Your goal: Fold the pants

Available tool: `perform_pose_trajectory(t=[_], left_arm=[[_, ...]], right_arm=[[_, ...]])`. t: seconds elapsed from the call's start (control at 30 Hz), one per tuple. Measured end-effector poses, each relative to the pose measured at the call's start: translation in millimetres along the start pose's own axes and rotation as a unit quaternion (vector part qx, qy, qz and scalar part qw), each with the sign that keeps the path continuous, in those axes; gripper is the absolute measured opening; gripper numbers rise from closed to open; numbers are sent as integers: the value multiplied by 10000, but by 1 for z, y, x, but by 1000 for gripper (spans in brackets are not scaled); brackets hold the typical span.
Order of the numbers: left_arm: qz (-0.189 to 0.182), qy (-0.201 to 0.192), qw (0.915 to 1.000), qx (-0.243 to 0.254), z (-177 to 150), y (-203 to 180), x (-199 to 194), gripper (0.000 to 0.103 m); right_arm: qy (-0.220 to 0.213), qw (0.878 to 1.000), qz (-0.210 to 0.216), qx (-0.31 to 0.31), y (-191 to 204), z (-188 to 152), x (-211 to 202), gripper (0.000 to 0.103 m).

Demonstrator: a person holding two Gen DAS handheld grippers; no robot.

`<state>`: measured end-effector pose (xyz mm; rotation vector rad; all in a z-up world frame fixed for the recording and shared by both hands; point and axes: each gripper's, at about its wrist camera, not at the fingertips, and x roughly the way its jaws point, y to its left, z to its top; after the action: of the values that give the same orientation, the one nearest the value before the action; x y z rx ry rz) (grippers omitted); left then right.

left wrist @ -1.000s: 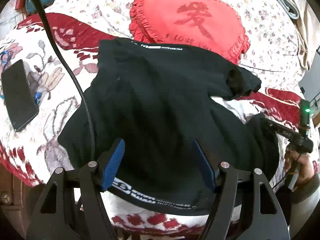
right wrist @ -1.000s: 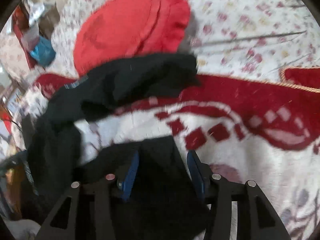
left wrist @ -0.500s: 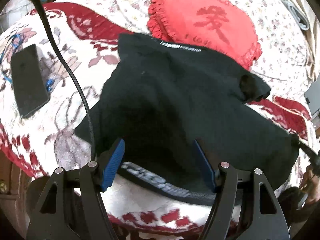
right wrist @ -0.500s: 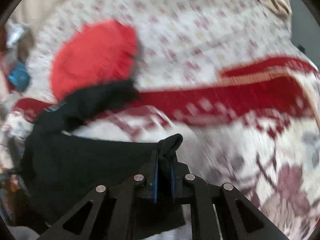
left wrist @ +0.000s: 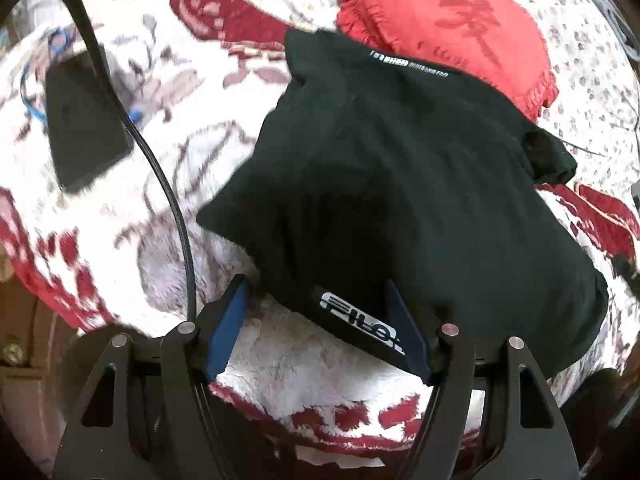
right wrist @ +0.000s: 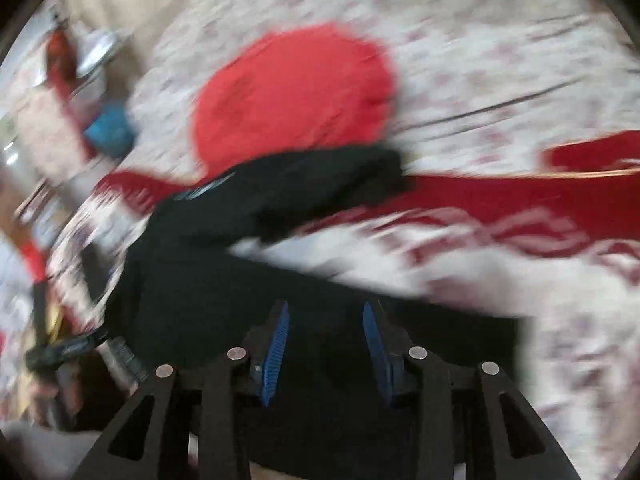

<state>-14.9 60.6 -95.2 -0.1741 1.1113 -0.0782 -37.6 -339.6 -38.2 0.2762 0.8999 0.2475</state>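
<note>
Even daylight is falling across both views, without glare. The right wrist view is smearing heavily; the red cushion (right wrist: 292,96) is losing its outline. The left wrist view is staying mostly sharp, blurring leftward. Fisheye bending and dark corners are framing both.

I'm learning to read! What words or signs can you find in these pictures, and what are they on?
"FILO", then cut off by the gripper finger: white letters on the near waistband of the black pants.
Small white print on the pants' far edge: too small to read.
A dark red Chinese-style character on the red cushion: I cannot read it.
Right wrist view: too blurred.
</note>
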Motion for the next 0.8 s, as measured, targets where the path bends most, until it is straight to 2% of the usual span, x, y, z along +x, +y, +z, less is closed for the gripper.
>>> perform_pose_trajectory(t=[0.1, 0.17, 0.27, 0.33, 0.37, 0.4, 0.47, 0.53, 0.57, 0.7, 0.8], left_arm=[[39, -29, 10000, 72, 2, -2, -1, 70], [51, -2, 9999, 98, 2, -3, -2, 70], [52, -116, 9998, 149, 6, -2, -17, 70], [10, -325, 9993, 166, 14, 0, -33, 70], [-53, -405, 9990, 161, 21, 0, -40, 70], [-95, -456, 9988, 161, 26, 1, -43, 70], [-159, -563, 9981, 169, 38, 1, -48, 70], [-164, -601, 9980, 119, 53, 3, -45, 70], [-198, -590, 9980, 88, 57, 5, -43, 70], [-400, -484, 9980, -41, 76, 6, -30, 70], [-498, -389, 9980, -49, 87, 0, -17, 70]], right_arm=[[536, 9974, 73, -466, 30, -18, 41, 37], [862, 9946, 5, -581, 35, -30, 60, 37], [749, 9953, 103, -612, 39, -20, 54, 37], [519, 9969, 241, -535, 39, -1, 48, 40], [377, 9975, 221, -553, 40, 9, 46, 46], [284, 9977, 169, -597, 41, 21, 48, 51], [4, 9968, 14, -798, 47, 51, 49, 51], [-165, 9949, -139, -988, 50, 83, 58, 60], [-158, 9935, -227, -1101, 51, 98, 66, 69], [4, 9792, -761, -1881, 59, 147, 113, 69], [128, 9669, -834, -2408, 62, 170, 144, 69]])
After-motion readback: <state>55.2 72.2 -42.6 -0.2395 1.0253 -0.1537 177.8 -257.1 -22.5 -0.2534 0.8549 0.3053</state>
